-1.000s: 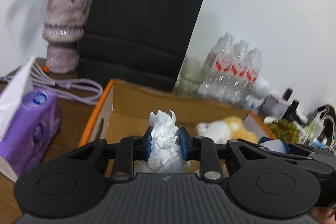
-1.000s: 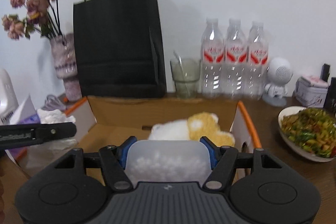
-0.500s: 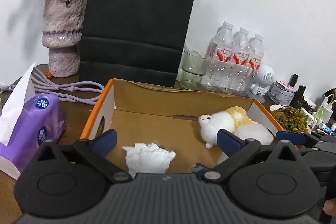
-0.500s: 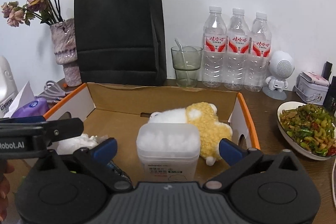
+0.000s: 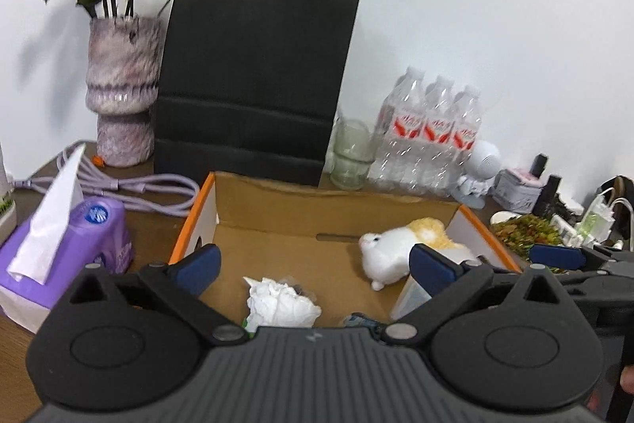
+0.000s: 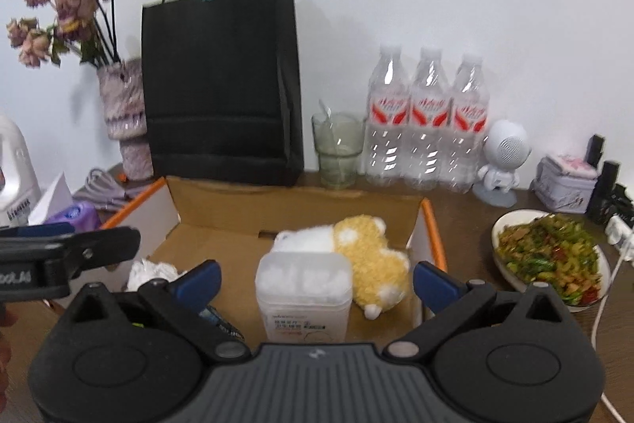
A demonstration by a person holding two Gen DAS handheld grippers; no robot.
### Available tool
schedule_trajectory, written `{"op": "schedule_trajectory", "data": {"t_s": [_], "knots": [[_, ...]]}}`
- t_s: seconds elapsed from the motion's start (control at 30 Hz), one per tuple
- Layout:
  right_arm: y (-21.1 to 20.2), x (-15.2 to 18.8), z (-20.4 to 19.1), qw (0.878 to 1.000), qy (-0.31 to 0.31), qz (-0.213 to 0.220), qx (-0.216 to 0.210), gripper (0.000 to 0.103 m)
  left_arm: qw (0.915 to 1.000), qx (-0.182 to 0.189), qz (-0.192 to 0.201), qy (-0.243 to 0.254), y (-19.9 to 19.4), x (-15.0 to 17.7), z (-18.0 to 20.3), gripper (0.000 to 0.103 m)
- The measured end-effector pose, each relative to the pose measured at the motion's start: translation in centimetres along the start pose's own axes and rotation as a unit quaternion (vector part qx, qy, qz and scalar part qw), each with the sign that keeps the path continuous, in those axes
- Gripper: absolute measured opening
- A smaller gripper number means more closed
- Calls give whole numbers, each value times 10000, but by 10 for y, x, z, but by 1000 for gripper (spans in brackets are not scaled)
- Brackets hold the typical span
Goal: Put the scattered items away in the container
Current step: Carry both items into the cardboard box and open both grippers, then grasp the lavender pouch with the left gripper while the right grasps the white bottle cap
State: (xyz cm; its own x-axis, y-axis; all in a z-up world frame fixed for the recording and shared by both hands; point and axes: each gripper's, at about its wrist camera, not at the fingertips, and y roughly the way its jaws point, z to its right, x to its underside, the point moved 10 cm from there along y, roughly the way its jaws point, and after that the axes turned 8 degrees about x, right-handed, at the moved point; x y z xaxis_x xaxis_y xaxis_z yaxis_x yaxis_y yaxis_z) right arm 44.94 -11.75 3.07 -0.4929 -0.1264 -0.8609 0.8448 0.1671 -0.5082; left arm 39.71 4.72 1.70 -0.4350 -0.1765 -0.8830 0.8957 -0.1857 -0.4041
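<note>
An open cardboard box (image 5: 317, 197) with orange edges sits on the brown table; it also shows in the right wrist view (image 6: 301, 201). Inside lie a crumpled white tissue (image 5: 279, 306), a white and yellow plush toy (image 5: 396, 248) and a clear plastic tub of cotton swabs (image 6: 303, 294). The tissue (image 6: 152, 270) and plush (image 6: 372, 256) show in the right wrist view too. My left gripper (image 5: 313, 264) is open and empty above the tissue. My right gripper (image 6: 317, 276) is open and empty, jaws wide on either side of the tub.
A purple tissue pack (image 5: 63, 248) stands left of the box. Behind it are a vase (image 5: 121, 98), a black paper bag (image 5: 253, 78), a glass (image 6: 337, 149), three water bottles (image 6: 426, 121) and a white figurine (image 6: 501, 161). A plate of food (image 6: 549, 256) is at the right.
Both grippers opened and let go: the tissue dropped into the box from the left, the swab tub was set down from the right. Both grippers have since pulled back and up a little.
</note>
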Motion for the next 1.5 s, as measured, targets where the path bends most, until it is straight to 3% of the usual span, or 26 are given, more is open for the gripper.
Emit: {"op": "schedule_trajectory", "data": {"t_s": [0.2,0.4,0.6,0.9,1.23,1.4,1.5], "knots": [[-37,0,8,9997,-34,234,-3,103,9993,122,332,136,-40,-5,12,103],[-67,25,24,9993,-259,248,77,103,9990,95,297,313,-70,17,16,103],[-80,70,43,9984,-484,-156,228,103,9993,37,-70,361,-83,55,15,103],[-81,148,76,9947,-332,-859,458,103,9958,-70,-814,415,-82,121,15,103],[-73,166,91,9944,-204,-861,575,103,9902,-116,-1224,667,-66,150,22,103],[-71,166,93,9954,56,-852,424,93,9882,-165,-1335,736,-57,154,22,103],[-74,165,91,9964,53,-761,360,78,9884,-162,-1369,630,-53,157,19,101]]}}
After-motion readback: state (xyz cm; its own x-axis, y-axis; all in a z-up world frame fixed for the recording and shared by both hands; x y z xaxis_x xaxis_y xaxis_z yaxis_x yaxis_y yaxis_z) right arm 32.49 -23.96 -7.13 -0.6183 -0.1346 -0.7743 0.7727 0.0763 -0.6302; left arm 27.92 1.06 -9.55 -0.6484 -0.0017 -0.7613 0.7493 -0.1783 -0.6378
